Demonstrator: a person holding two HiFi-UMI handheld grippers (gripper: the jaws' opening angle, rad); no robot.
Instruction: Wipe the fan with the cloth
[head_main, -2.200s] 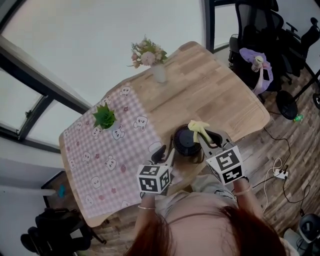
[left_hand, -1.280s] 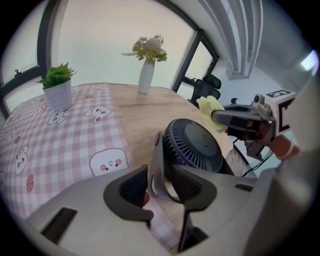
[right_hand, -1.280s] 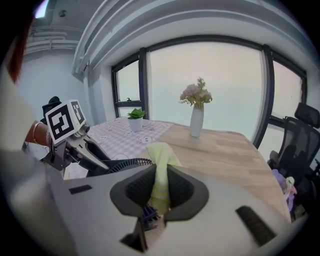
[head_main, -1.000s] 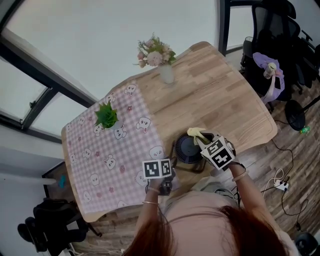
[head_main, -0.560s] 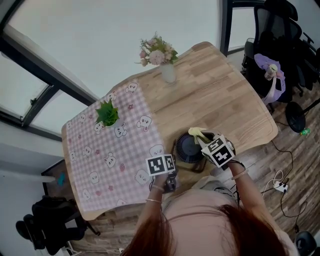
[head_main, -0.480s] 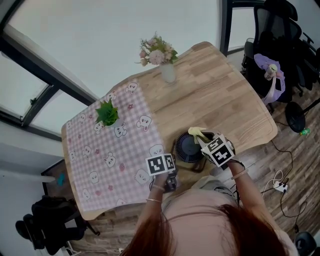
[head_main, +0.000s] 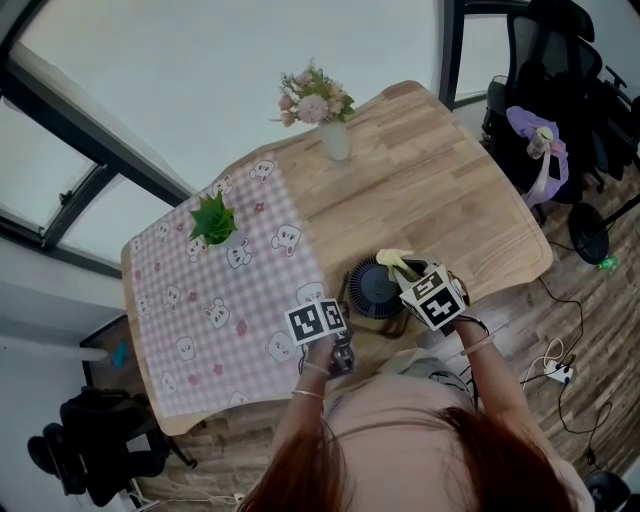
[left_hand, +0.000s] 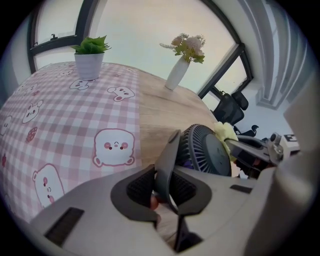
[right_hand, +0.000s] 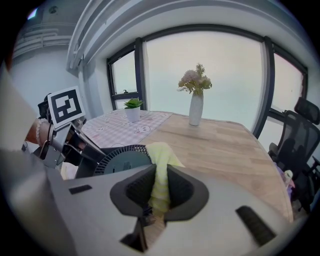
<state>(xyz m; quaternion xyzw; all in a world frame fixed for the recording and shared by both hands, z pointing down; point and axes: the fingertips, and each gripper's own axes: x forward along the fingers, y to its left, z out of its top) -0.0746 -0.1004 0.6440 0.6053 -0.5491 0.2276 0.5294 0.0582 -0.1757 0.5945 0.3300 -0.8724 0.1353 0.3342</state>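
A small dark round fan (head_main: 375, 290) stands near the wooden table's front edge, also seen in the left gripper view as fan (left_hand: 205, 150). My left gripper (head_main: 336, 322) is at the fan's left side. Its pads (left_hand: 142, 186) clamp the fan's grey stand arm (left_hand: 170, 152), and the jaws are opening slightly with the arm still pressed between them. My right gripper (head_main: 405, 272) is shut on a yellow cloth (right_hand: 160, 170), which it holds against the fan's rim (right_hand: 122, 160). The cloth (head_main: 393, 262) bunches at the fan's upper right edge.
A pink checked tablecloth with bears (head_main: 220, 300) covers the table's left half and carries a small potted plant (head_main: 212, 222). A white vase of flowers (head_main: 333, 140) stands at the far edge of the bare wood (head_main: 440, 190). Office chairs (head_main: 560, 80) stand at the right.
My left gripper moved in from beside the fan, rolled, and closed on the fan's stand arm. The right gripper kept the cloth on the fan without moving.
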